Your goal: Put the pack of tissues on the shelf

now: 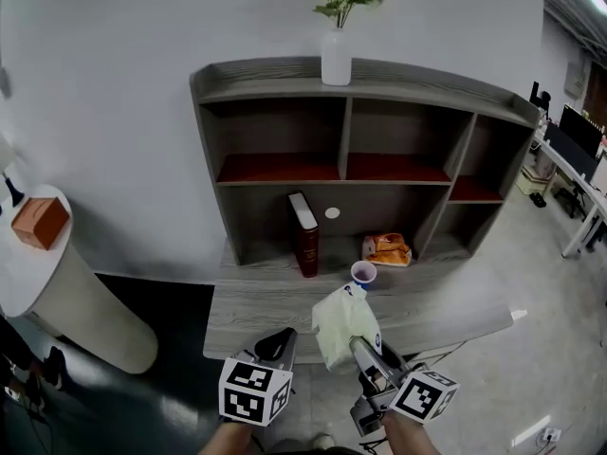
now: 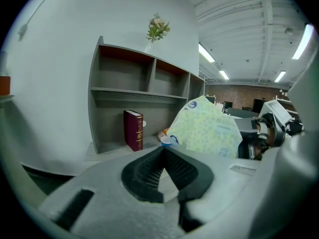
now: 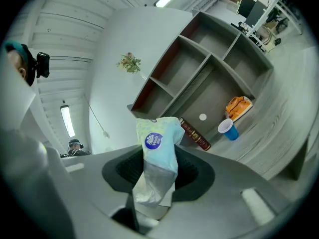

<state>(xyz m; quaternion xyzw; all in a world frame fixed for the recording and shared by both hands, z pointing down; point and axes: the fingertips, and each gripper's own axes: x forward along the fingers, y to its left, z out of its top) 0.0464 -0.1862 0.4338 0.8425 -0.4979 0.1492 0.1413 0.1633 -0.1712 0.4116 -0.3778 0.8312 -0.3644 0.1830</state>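
Note:
The pack of tissues (image 1: 341, 324), pale yellow-green with a blue round label, hangs in front of the grey shelf unit (image 1: 212, 150), above its low front board. My right gripper (image 1: 358, 347) is shut on the pack's lower end. In the right gripper view the pack (image 3: 157, 148) stands up between the jaws of that gripper (image 3: 155, 169). My left gripper (image 1: 282, 339) is just left of the pack, jaw tips together and nothing between them. The left gripper view shows its tips (image 2: 162, 151) meeting, with the pack (image 2: 207, 128) close on the right.
On the shelf's lower level stand a dark red book (image 1: 304, 235), an orange snack bag (image 1: 389, 250) and a blue cup (image 1: 363, 274). A white vase of flowers (image 1: 336, 55) tops the unit. A round white side table (image 1: 19, 282) with an orange box (image 1: 40, 221) stands left; desks (image 1: 579, 159) lie right.

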